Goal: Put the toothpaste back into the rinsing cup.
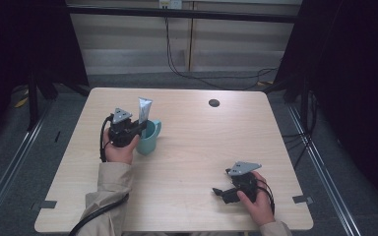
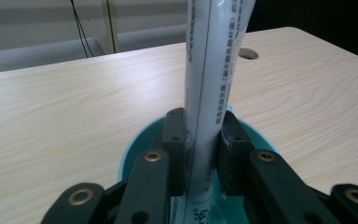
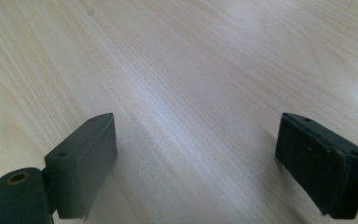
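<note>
A white tube [image 1: 144,108] with small print stands upright in a teal mug [image 1: 150,138] left of the table's middle. My left gripper [image 1: 142,127] reaches over the mug's rim and is shut on the tube. In the left gripper view the tube [image 2: 214,74] rises between the two black pads [image 2: 173,140], which press on it from both sides above the mug [image 2: 135,154]. My right gripper [image 1: 218,191] rests low near the front right of the table, its jaws open and pointing left. In the right gripper view its own gripper [image 3: 196,158] has bare wood between the wide-apart pads.
The light wooden table [image 1: 202,147] has a round cable hole [image 1: 214,103] at the back right of centre. Black frame posts stand at both sides, and cables run along the floor behind the table.
</note>
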Tool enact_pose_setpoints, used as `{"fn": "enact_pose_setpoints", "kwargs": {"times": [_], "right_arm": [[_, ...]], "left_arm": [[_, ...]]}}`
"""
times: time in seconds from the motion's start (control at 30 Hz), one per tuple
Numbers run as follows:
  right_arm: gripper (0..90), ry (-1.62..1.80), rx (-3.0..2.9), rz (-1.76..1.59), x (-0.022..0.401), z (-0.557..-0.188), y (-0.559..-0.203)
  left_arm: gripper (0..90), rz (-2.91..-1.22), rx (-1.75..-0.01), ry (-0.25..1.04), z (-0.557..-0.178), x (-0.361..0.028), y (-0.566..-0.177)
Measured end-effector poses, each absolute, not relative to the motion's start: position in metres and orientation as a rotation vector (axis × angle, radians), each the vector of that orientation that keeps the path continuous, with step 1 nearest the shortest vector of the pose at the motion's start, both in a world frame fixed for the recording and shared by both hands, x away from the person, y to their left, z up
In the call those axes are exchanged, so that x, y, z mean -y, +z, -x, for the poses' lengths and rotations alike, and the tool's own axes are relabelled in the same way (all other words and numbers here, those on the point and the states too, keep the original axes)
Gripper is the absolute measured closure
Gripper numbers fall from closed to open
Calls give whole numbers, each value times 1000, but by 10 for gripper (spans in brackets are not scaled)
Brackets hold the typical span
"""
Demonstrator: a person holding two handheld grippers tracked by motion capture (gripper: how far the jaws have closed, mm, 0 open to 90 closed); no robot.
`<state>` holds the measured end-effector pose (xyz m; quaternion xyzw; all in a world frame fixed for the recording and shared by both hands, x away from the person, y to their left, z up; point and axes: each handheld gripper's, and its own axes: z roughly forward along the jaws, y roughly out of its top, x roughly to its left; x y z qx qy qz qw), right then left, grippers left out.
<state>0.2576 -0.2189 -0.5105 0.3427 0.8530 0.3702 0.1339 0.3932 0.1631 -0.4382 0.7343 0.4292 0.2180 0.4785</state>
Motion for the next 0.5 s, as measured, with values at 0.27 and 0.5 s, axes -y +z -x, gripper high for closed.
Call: {"fn": "enact_pose_setpoints", "kwargs": {"times": [0.27,0.5], "right_arm": [[119,1073,-2473,-994,219,-258,-511],[118,1073,-2473,-994,219,-258,-511]], "left_arm": [[763,-1812,-1042,523,-393,-162,-441],[762,-1820,-1047,519,-394,-161,-441]]}}
